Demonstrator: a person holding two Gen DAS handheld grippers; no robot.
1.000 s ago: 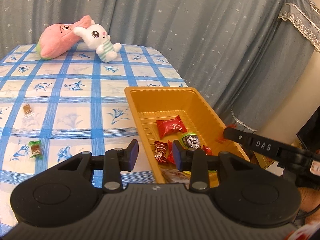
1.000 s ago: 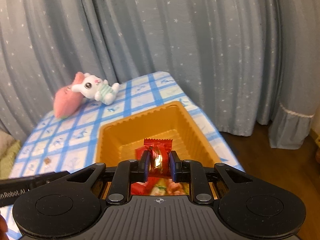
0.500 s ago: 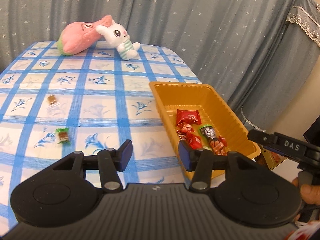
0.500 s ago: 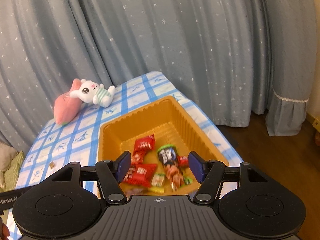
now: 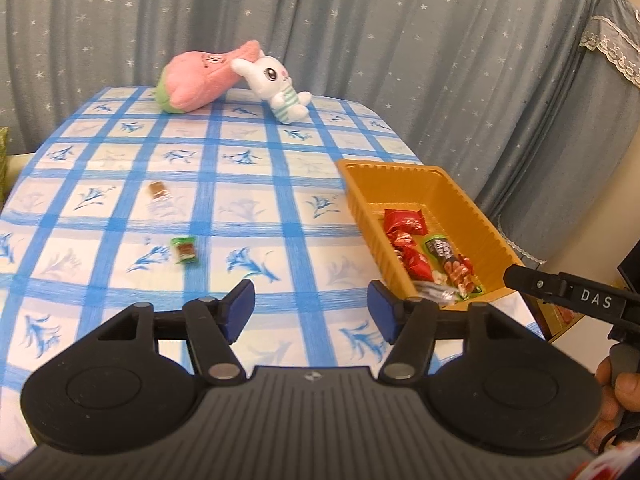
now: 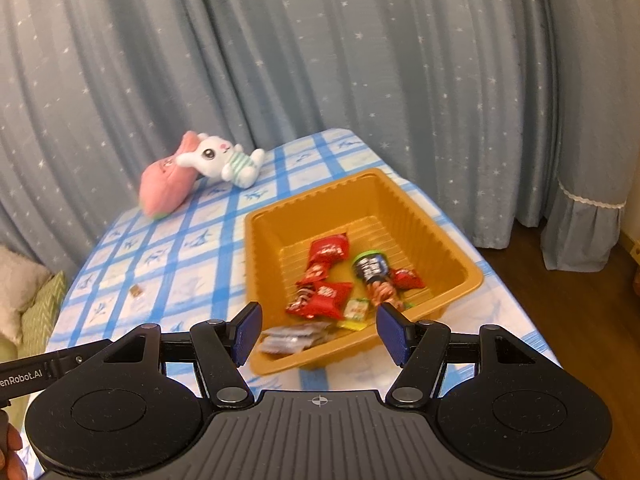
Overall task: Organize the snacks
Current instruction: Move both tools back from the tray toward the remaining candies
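the left tool [image 5: 311, 307] hangs over the blue-checked desk [image 5: 248, 208] with its jaws opening and nothing between them. the right tool [image 6: 319, 328] is released too, its blue pads spread apart and empty, poised above the near end of the orange tray [image 6: 436, 240]. that tray sits at the desk's right edge and holds the gathered snacks: several red packets [image 6: 328, 249], a dark packet with a green top [image 6: 370, 266], a small yellow-green one [image 6: 356, 308] and a silvery wrapper [image 6: 294, 338] against the near wall. two snacks lie loose on the cloth, well apart from the tray: a green-wrapped candy [image 5: 184, 249] just ahead of the left tool, and a small brown candy [image 5: 158, 190] beyond it. at the far end of the desk a white plush rabbit [image 5: 276, 92] leans against a pink plush [image 5: 200, 80], in front of a grey star-dotted curtain [image 5: 360, 32].
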